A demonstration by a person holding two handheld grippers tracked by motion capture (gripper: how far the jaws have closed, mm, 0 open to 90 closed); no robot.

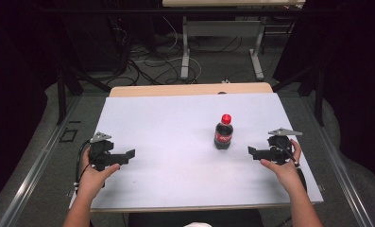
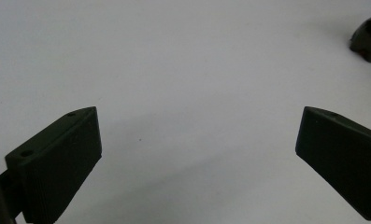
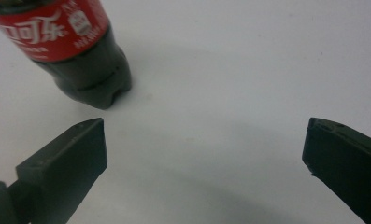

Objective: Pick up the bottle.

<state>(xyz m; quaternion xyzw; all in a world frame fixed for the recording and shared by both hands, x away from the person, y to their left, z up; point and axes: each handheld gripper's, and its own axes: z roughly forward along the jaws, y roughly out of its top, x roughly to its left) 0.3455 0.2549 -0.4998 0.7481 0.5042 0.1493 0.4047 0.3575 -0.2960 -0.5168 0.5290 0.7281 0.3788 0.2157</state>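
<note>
Bottle place: the cola bottle (image 1: 223, 132) stands upright on the white worktop (image 1: 166, 123), right of its middle.
Nearer tongs: the right tongs (image 1: 252, 152) are near it; the left tongs (image 1: 131, 153) are well apart from it.
Direction: in the right gripper view the bottle (image 3: 75, 51) lies ahead, off to the left of the jaw gap.
Tongs state: both released, jaws wide, nothing between them.

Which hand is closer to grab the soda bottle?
Probably the right. The right gripper sits open just beside the bottle, which stands upright on the table; the bottle's base appears near its jaws in its own view. The left gripper, also open, is much farther away.
</note>
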